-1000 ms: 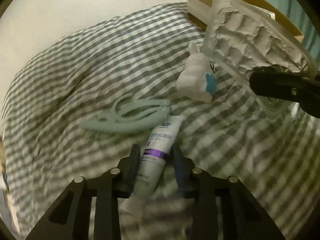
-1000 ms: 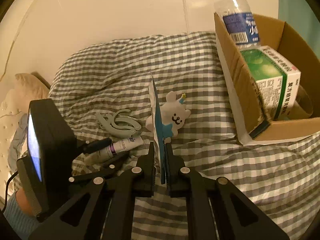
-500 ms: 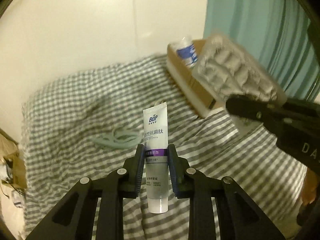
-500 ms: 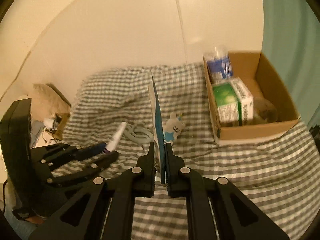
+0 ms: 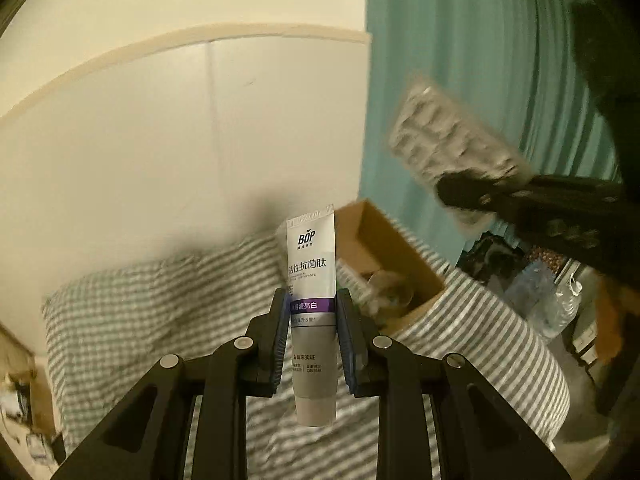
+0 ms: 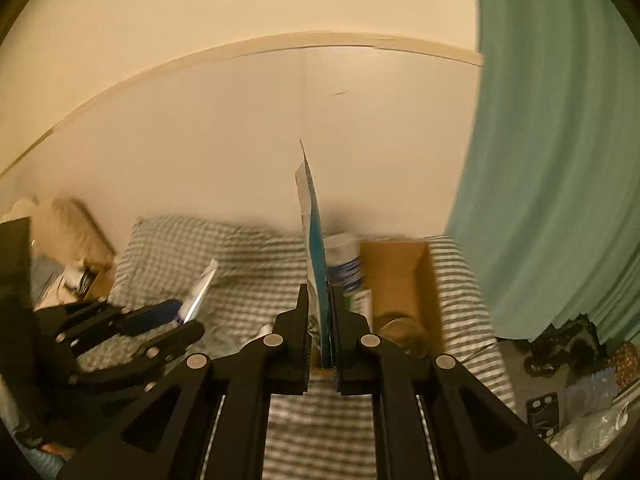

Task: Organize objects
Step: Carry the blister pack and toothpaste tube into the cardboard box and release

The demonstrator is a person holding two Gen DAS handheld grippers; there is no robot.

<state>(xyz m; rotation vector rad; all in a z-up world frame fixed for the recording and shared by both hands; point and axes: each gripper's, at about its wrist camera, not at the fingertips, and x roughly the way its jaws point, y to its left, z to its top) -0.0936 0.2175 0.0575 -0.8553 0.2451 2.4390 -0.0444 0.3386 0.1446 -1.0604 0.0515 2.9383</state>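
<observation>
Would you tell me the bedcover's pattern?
Grey-and-white gingham check on the bedcover, clearest in the left wrist view.

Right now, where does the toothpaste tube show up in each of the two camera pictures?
Left wrist view: the tube stands upright at centre, clamped in the left gripper.
Right wrist view: the tube is small and blurred at lower left, tilted, held in the left gripper.
Shared landmark: the cardboard box on the checked bedding.
</observation>
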